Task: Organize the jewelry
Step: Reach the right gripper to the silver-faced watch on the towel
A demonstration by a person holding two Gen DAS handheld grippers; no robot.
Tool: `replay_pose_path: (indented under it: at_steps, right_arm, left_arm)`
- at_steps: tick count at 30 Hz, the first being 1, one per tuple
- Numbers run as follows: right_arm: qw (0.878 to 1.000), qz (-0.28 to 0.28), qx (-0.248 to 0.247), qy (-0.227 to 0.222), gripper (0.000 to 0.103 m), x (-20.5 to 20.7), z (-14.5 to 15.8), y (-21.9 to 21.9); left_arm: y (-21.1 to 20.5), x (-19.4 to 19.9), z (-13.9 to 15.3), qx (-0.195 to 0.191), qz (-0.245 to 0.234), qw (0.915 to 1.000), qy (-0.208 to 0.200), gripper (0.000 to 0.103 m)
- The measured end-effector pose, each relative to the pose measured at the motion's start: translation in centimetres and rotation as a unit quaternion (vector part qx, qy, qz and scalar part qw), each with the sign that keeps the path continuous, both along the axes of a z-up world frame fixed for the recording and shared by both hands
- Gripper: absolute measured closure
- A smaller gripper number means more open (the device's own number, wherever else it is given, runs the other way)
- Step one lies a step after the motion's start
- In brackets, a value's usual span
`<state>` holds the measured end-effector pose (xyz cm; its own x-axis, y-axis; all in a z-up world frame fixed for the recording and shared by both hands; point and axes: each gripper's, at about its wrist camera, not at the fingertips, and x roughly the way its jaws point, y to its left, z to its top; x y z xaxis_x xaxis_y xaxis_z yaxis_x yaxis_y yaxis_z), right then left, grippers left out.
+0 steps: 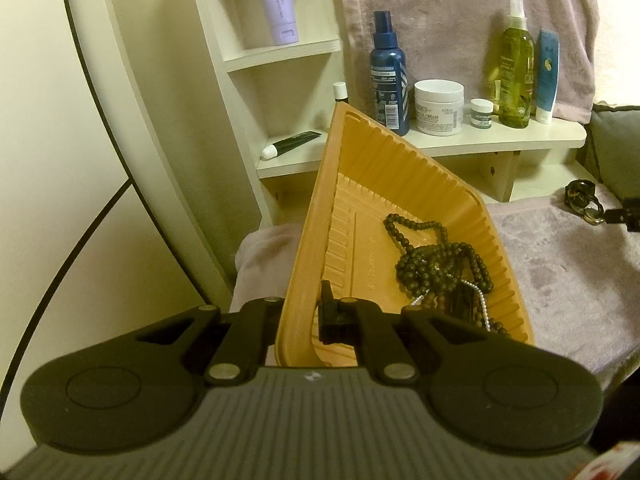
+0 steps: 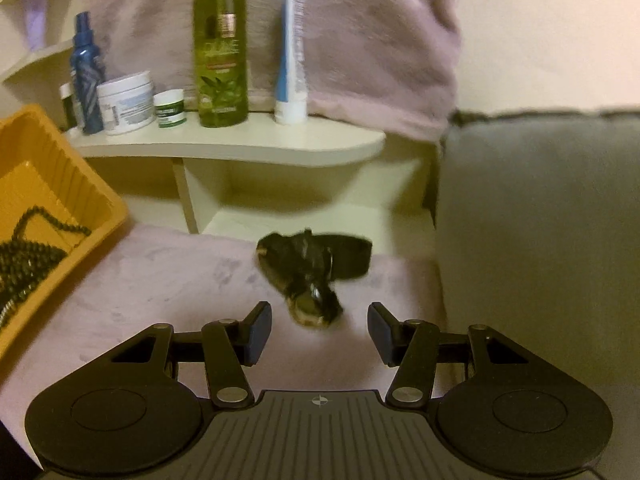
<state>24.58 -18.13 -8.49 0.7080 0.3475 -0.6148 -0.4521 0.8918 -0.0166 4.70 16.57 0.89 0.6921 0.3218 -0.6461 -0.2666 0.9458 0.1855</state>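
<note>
Clamped on the near wall of the ribbed orange plastic tray, my left hand-held gripper holds it tilted above the pale pink fleece blanket. A tangle of dark beaded necklaces lies inside, against the tray's right wall. My right hand-held gripper is spread wide, fingers either side of a blurred dark bracelet bundle lying on the blanket before the cream wooden shelf.

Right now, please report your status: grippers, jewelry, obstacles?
Left gripper shut on orange tray wall. Right gripper open, dark bracelet just ahead on cloth. Beaded necklaces in tray. Path unobstructed.
</note>
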Motion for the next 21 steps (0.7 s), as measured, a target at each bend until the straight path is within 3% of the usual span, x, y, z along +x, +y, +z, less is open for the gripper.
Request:
replay_pose_path:
  at_steps: [7,13,14,21]
  right_arm:
    - [0.996,0.072,-0.052,0.004,0.05,2.8,-0.7,1.0]
    - [0.989,0.113,-0.096,0.017,0.074,4.0,-1.5,1.8]
    - [0.988,0.115,-0.101,0.017,0.084,3.9,-1.4,1.9]
    - [0.993,0.084,-0.071,0.044,0.086,1.7,-0.1,1.8]
  left_arm:
    - [0.0,0.0,0.1,0.0,0.001,1.0,0.001,0.098]
    - [0.0,0.0,0.0,0.002,0.0,1.0,0.002,0.098]
    - [0.0,0.0,0.0,0.001,0.001,1.0,0.002,0.098]
    - [-0.1,0.1,0.0,0.003,0.001,1.0,0.002,0.098]
